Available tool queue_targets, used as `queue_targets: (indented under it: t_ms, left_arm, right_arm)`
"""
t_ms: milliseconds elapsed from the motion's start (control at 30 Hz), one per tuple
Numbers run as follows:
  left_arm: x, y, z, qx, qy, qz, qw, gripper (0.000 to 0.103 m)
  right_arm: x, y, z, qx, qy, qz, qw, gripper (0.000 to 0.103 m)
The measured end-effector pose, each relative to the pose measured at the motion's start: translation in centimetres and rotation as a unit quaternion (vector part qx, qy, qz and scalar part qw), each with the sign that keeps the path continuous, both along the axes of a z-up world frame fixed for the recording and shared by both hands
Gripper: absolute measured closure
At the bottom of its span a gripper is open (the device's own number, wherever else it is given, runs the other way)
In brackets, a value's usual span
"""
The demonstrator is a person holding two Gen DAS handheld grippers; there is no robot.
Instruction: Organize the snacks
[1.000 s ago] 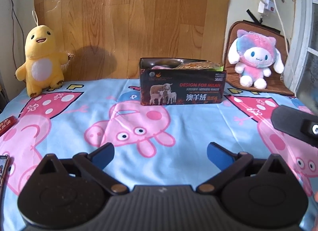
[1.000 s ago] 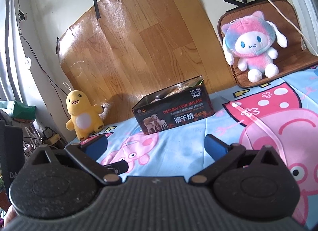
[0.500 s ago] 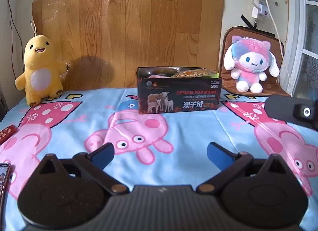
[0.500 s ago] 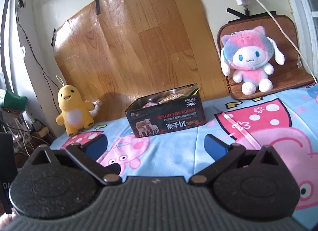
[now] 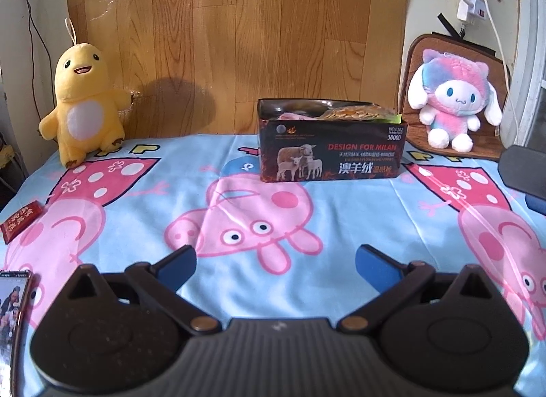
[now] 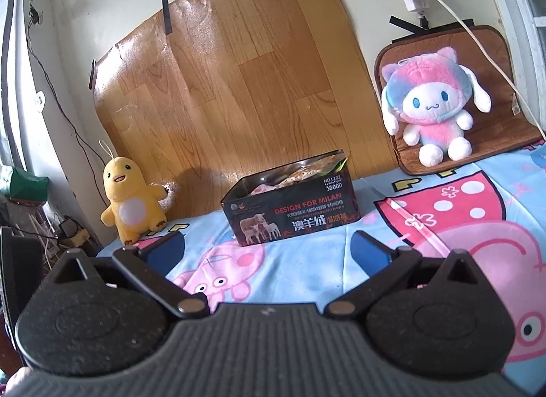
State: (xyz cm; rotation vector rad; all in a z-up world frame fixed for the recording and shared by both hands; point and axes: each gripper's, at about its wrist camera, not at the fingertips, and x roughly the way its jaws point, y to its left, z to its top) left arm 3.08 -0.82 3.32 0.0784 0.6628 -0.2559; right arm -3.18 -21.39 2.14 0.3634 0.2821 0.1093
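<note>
Both cameras' views shifted slightly since before, left tongs (image 5: pixel 275 262) and right tongs (image 6: pixel 268 249) wide, empty, short of snack box (image 5: pixel 331 151).

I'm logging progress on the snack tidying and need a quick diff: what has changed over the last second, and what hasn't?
Only the cameras shifted: the right gripper tilted back level, and in the left view it slid toward the right edge. The left gripper also moved a little. Both stayed open and empty; nothing was grasped or released. The snack box, yellow plush, pink plush and red packet stayed put.
</note>
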Motion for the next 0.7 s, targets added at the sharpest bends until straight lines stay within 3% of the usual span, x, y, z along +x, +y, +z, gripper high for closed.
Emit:
queue_targets:
  t_ms: [467, 700]
  left_arm:
    - [-0.1, 0.0, 0.2, 0.035, -0.024, 0.033, 0.9986, 0.000]
    - [0.3, 0.0, -0.2, 0.044, -0.016, 0.042, 0.9980, 0.000]
  right_arm:
    - [-0.5, 0.4, -1.4, 0.013, 0.006, -0.003, 1.000, 0.000]
    - [-0.8, 0.2, -1.5, 0.019, 0.003, -0.011, 1.000, 0.000]
